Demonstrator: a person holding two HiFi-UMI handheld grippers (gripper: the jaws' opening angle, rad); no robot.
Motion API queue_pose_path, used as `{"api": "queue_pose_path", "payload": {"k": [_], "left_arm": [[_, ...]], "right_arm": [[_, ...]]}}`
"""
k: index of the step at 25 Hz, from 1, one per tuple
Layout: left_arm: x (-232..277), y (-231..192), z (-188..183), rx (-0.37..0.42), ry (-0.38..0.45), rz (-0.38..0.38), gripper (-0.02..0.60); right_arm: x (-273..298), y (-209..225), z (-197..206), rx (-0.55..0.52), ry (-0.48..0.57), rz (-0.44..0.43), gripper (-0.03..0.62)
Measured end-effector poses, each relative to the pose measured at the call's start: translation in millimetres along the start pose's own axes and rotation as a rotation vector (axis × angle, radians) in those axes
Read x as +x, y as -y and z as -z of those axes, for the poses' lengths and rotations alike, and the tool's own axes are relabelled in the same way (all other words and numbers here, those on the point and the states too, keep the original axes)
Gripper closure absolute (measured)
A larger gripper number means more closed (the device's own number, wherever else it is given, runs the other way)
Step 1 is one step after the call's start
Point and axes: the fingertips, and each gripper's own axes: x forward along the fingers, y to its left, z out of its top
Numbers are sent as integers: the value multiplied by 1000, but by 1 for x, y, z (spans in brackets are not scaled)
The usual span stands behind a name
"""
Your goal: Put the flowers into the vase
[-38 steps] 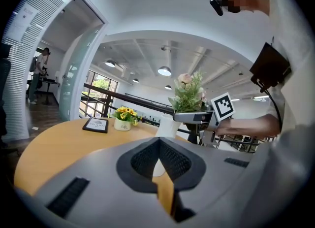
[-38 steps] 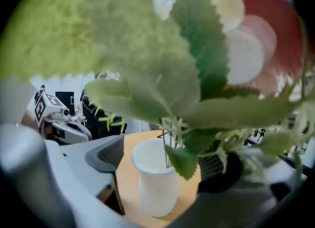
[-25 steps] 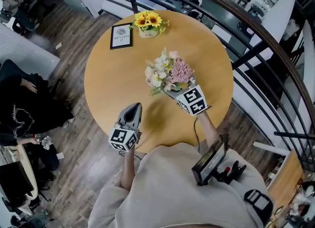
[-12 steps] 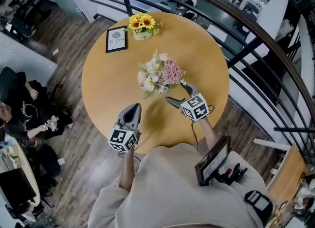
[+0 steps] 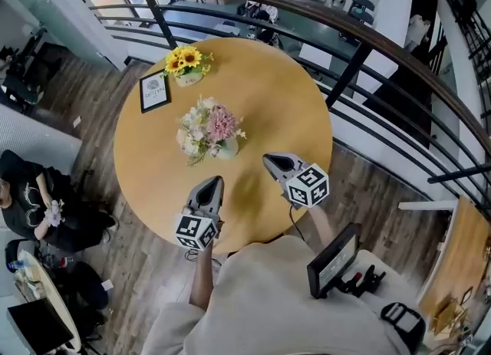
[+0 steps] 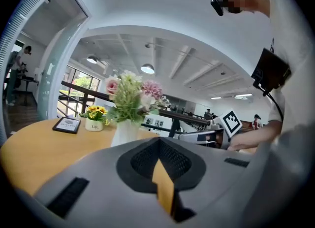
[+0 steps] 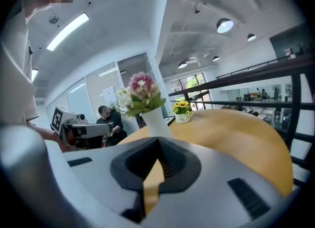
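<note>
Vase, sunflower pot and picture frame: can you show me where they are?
vase (image 7: 156, 122), right gripper view, on its white body.
sunflower pot (image 5: 184, 60), head view, on the yellow blooms.
picture frame (image 5: 155, 91), head view, on its middle.

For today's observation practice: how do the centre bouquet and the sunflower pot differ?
The centre bouquet is pink, white and green; the sunflower pot holds yellow blooms. The centre bouquet is bigger, in a taller white vase; the sunflower pot is short and squat. Both stand upright on the round table.
</note>
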Motion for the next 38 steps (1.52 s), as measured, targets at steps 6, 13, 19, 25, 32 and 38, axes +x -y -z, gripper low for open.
{"api": "queue_pose_path", "payload": {"k": [6,13,19,25,32,38], "left_arm": [[6,37,24,17,-37,55,575],[3,62,27,49,-25,142,575],[-59,71,34,65,-5,190,575],[-117,66,51,65,7,238,575],[-159,94,61,71,8,309,575],[-169,123,56,83,19,337,575]], "right_arm": [[-34,-6,18,18,35,-23,586],[-61,-29,28,43,82,29,586],[-75,-95,36,60,128,85,588],[-73,-154,61,49,130,144,588],[-106,-198,87,35,132,228,588],[-133,-207,92,14,129,265,588]]}}
